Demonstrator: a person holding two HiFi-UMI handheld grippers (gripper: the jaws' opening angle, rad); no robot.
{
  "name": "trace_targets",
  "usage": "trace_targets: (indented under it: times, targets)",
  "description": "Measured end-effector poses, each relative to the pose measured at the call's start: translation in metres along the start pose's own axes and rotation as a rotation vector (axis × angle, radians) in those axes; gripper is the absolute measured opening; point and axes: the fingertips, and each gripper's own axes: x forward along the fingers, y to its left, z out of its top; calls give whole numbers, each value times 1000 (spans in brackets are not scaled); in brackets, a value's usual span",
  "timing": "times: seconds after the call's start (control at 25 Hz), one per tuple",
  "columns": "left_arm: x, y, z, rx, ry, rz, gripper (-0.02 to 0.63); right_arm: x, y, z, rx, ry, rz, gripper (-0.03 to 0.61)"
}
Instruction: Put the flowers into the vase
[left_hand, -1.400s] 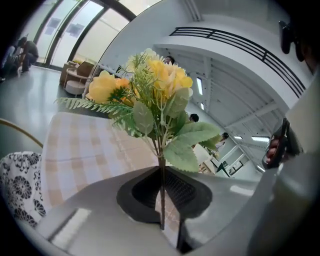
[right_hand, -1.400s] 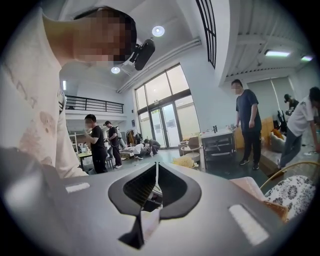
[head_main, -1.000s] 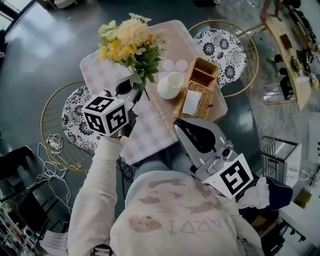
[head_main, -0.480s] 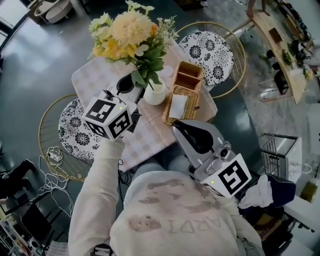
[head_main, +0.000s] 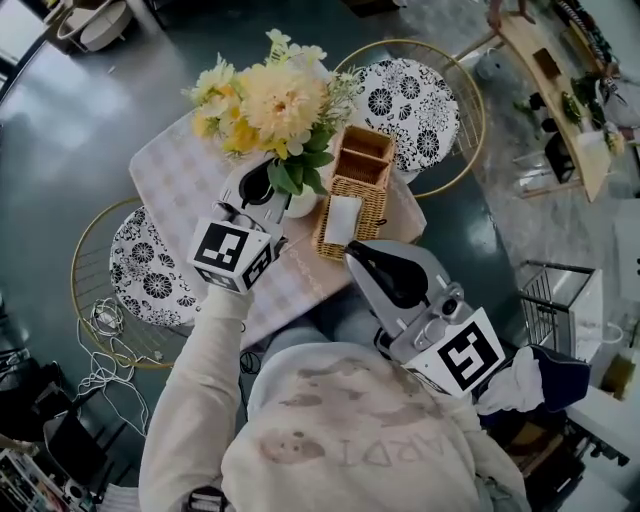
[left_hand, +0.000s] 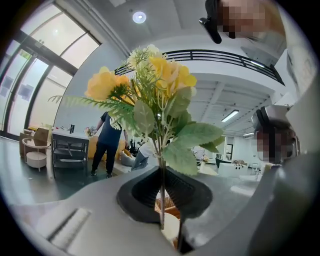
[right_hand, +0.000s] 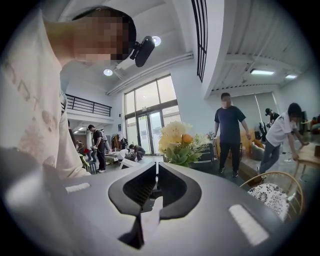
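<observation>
As the left claw, clamped on the stems, swings the yellow flowers across the desk, the bouquet now hangs over the white vase, seemingly ready to lower; the right claw waits closed on nothing.

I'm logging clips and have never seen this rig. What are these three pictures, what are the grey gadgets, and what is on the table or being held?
There is no robot here: a person holds a two-jaw gripper in each hand. One picture comes from a camera on their head, looking down. The other two come from cameras riding on the grippers. The left gripper is shut on the stem of the yellow flowers, over a white vase. The vase stands on the checked table beside a wicker basket. The right gripper is shut and empty.
</observation>
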Motion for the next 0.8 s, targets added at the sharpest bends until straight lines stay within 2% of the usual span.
trace_targets:
  times: [0.48, 0.8]
  targets:
    - [-1, -2, -47, 84, 37, 57, 25, -2, -11, -9, 9, 35, -18, 40]
    - [2, 0, -78, 72, 92, 81, 26, -3, -10, -13, 3, 49, -27, 40]
